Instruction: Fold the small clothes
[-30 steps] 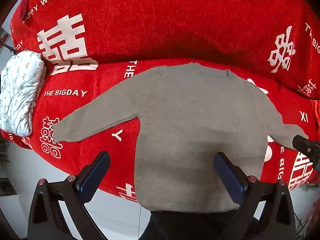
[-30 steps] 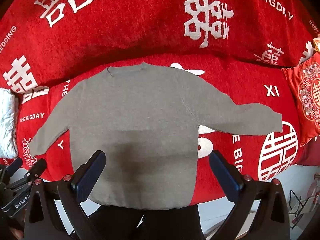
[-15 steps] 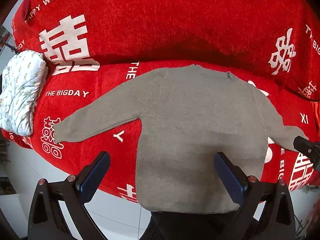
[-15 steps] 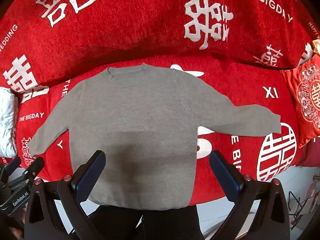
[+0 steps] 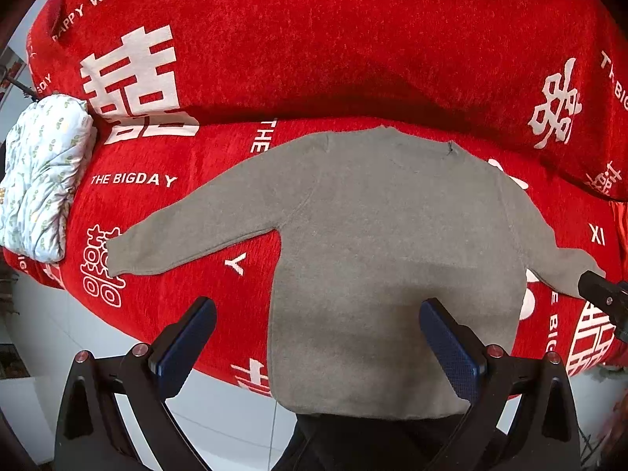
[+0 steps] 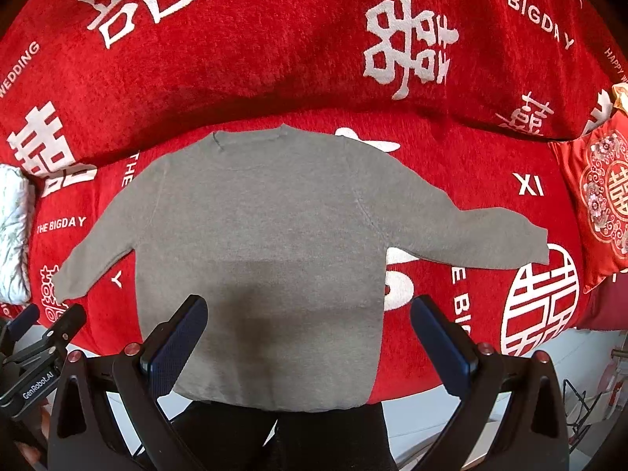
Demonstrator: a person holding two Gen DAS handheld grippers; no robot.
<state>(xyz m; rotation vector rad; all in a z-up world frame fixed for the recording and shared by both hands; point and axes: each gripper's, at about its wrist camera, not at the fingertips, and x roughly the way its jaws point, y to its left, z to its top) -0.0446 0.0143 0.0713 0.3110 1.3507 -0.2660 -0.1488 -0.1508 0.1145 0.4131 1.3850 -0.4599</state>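
Note:
A small grey sweater (image 5: 384, 251) lies flat on the red sofa seat, neck toward the backrest, both sleeves spread out, hem hanging over the front edge. It also shows in the right wrist view (image 6: 267, 243). My left gripper (image 5: 318, 341) is open and empty, held above the hem's left part. My right gripper (image 6: 310, 337) is open and empty, above the hem's middle. The left gripper also shows at the right wrist view's lower left (image 6: 43, 333). The right gripper's tip shows at the left wrist view's right edge (image 5: 604, 298), by the right cuff.
A red cover with white characters drapes the sofa (image 5: 353, 59). A white patterned quilt bundle (image 5: 43, 172) lies at the seat's left end. A red embroidered cushion (image 6: 600, 196) stands at the right end. Pale floor (image 5: 219, 412) lies below the seat's front edge.
Both grippers have drifted very slightly; the sweater sits a touch lower in the views. Nothing was grasped or released.

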